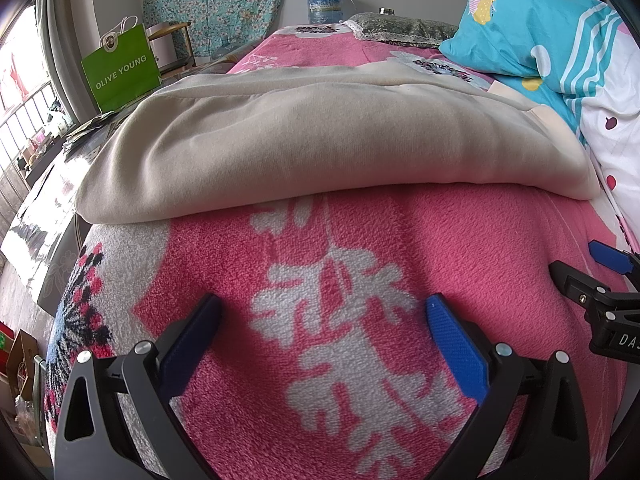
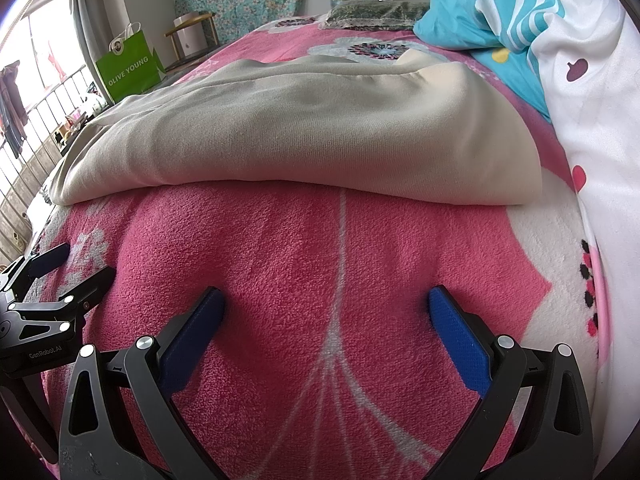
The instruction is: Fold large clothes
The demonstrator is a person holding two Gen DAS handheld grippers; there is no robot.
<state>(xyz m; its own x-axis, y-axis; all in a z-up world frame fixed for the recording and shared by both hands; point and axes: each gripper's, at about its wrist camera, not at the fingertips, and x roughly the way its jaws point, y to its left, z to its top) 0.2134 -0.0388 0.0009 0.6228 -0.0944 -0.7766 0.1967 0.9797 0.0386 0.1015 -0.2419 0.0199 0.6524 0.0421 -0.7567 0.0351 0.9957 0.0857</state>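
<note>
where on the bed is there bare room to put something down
Bare pink fleece blanket lies between the folded beige garment and both open grippers, left and right. Crowded right side: turquoise pillow and white patterned quilt.

The folded garment (image 1: 320, 136) lies across the blanket (image 1: 460, 232), ahead of both grippers; pillow (image 1: 532, 36) to its right, shopping bag (image 1: 120, 70) off left.

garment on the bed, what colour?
Plain beige, no print: the folded garment lies on the pink floral blanket. Right wrist view shows it best.
</note>
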